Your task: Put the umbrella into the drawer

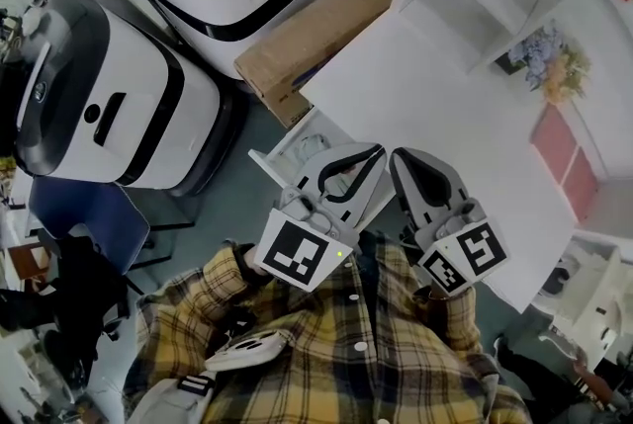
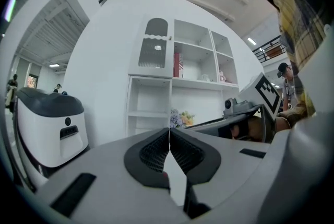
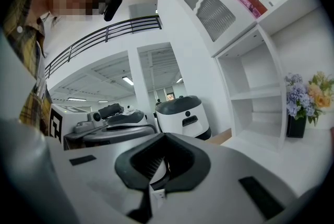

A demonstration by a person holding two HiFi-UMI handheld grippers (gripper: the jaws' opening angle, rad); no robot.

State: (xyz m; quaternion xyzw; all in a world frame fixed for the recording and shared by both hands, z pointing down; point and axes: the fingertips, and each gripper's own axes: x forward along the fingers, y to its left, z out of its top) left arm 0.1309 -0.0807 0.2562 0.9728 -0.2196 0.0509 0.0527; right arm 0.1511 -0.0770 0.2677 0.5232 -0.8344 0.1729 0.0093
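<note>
Both grippers hang side by side at the near edge of the white bench (image 1: 445,116), close above the person's plaid shirt (image 1: 376,353). The left gripper (image 1: 374,153) has its fingers clenched tip to tip on nothing. The right gripper (image 1: 399,160) is likewise clenched and empty. Beneath the left gripper a white drawer (image 1: 269,158) stands pulled out. Something pale (image 1: 315,147) lies in it, below the left fingers. Whether that is the umbrella cannot be told.
</note>
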